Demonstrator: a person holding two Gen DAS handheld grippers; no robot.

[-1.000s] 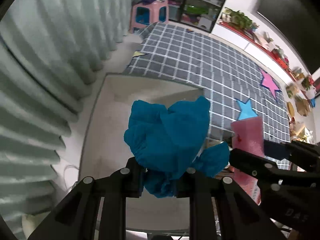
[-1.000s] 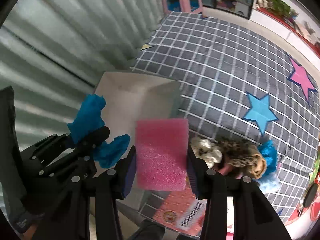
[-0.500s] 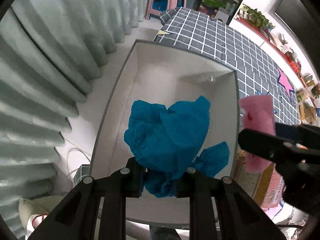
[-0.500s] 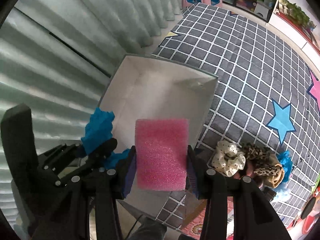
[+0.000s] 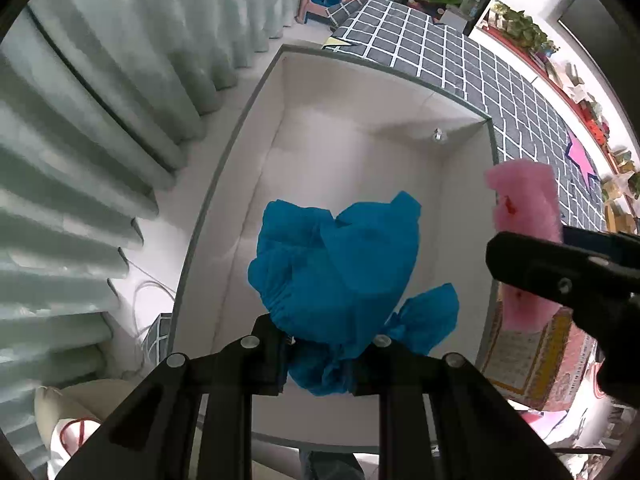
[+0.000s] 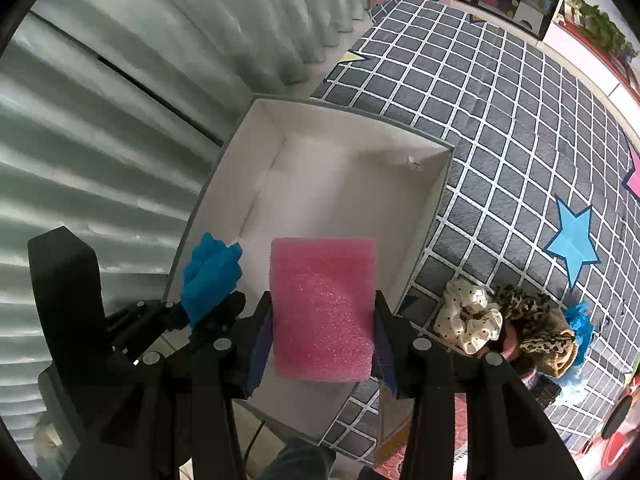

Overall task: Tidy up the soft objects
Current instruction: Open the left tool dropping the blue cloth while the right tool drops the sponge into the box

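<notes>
Blue cloth (image 5: pixel 336 264) is pinched at its bunched lower end by the left hand-held gripper (image 5: pixel 320 356), hanging over the open white box (image 5: pixel 468 208), roughly mid-box toward the near end. Pink foam (image 6: pixel 322 308) is clamped flat between the fingers of the right hand-held gripper (image 6: pixel 322 344), over the box's near right corner.

Step in hand looks like the drop-in. Lower before letting go; the cloth is crumpled and loose and will flop, so release low and central. Put the foam toward the right wall, flat, so the two don't stack. Keep the grippers apart; they're close.

Cloth: thin, wrinkled, bright blue. Foam: rectangular slab, fine-pored, slightly squeezed at the sides.

Scrunchies (image 6: pixel 504 320) remain on the checked bedspread (image 6: pixel 500 120) beside the box's right edge.
</notes>
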